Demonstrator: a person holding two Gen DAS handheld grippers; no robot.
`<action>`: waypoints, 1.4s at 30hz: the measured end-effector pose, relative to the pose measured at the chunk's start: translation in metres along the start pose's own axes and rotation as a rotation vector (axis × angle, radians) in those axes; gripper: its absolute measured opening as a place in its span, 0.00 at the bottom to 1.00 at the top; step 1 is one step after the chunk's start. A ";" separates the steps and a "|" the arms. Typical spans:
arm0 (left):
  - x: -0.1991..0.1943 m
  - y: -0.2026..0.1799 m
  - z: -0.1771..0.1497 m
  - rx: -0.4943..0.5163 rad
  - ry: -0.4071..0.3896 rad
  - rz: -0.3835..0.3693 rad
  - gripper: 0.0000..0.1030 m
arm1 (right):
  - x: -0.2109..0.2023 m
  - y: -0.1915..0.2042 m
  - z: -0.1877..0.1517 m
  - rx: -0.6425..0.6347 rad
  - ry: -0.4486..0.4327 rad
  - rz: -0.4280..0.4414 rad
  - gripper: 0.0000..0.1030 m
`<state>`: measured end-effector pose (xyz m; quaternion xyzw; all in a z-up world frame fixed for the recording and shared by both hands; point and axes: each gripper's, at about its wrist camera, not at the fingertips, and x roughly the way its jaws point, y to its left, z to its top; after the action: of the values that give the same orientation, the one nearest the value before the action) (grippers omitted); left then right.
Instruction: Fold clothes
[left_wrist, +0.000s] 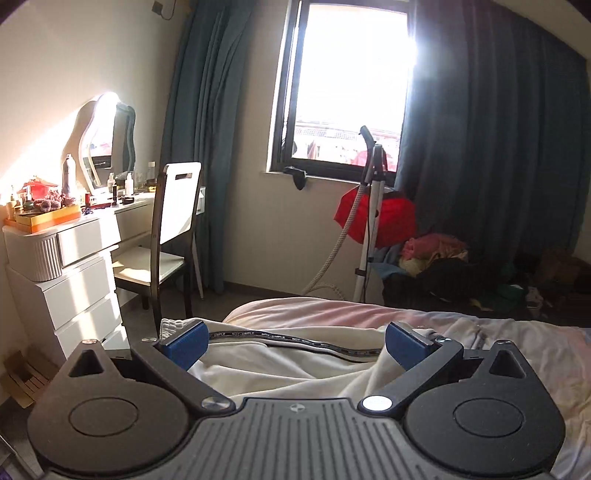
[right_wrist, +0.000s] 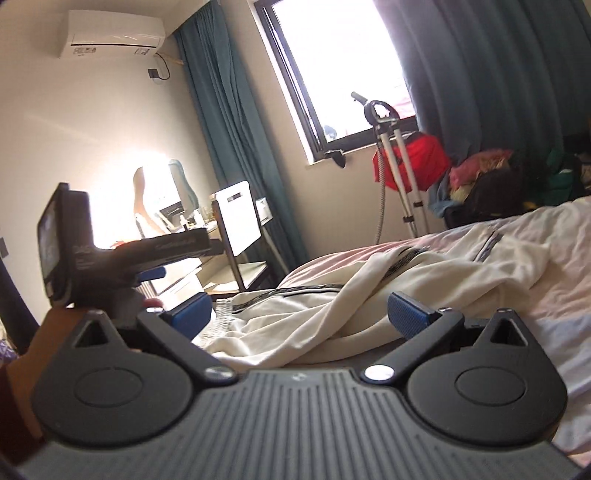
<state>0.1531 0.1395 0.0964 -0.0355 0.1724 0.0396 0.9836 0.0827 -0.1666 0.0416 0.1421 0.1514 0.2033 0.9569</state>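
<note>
A cream garment (left_wrist: 291, 363) with a black lettered stripe lies crumpled on the bed (left_wrist: 306, 308). My left gripper (left_wrist: 295, 345) is open, its blue pads on either side of the cloth without pinching it. In the right wrist view the same cream garment (right_wrist: 332, 306) spreads across the bed (right_wrist: 561, 325), and my right gripper (right_wrist: 301, 314) stands open just in front of its bunched edge. The left gripper's body (right_wrist: 110, 254), held by a hand (right_wrist: 147, 304), shows at the left of that view.
A white chair (left_wrist: 173, 236) and a dressing table (left_wrist: 74, 236) with bottles stand left of the bed. A garment steamer (left_wrist: 369, 221), a red cloth (left_wrist: 391, 218) and a pile of clothes (left_wrist: 443, 254) sit under the window with dark curtains.
</note>
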 end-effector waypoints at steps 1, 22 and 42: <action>-0.016 -0.011 -0.006 0.015 -0.012 -0.012 1.00 | -0.012 -0.006 0.001 -0.021 -0.011 -0.014 1.00; -0.050 -0.118 -0.152 0.251 -0.047 -0.097 1.00 | -0.072 -0.099 -0.040 -0.060 -0.101 -0.203 1.00; 0.311 -0.172 -0.065 0.114 0.225 0.067 0.93 | 0.000 -0.205 -0.058 0.167 -0.017 -0.409 1.00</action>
<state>0.4386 -0.0161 -0.0613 0.0223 0.2846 0.0585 0.9566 0.1333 -0.3343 -0.0802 0.1889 0.1851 -0.0095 0.9643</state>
